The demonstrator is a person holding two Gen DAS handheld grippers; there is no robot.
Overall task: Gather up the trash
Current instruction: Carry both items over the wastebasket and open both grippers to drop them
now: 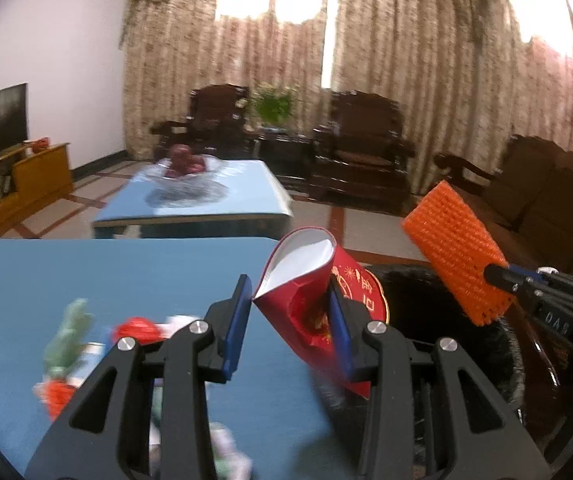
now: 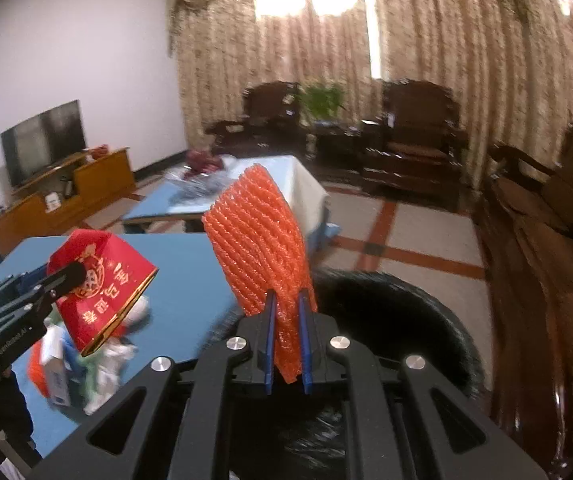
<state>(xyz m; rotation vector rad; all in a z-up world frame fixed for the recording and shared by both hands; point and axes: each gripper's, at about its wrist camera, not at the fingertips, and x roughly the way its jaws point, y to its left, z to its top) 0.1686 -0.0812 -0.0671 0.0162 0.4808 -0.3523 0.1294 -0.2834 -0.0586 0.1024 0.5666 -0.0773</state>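
above the black-lined round bin [image 2: 406, 312], the left gripper [image 1: 290, 320] pinches a crushed red paper cup [image 1: 306, 276]; the right gripper [image 2: 286, 344] pinches an orange foam net sleeve [image 2: 258, 240].

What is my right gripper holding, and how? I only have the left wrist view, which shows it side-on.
Observer: The right gripper is shut on the orange foam net, pinching its lower end; the rest stands up above the pads.
Operator: Is it over the bin?
Observer: It looks so. The black-lined bin opens just beyond and beneath its fingers.
Operator: How does my cup look from that side?
Observer: The red paper cup, held by the left gripper, tilts its gold-rimmed mouth down over the leftover trash on the blue table.
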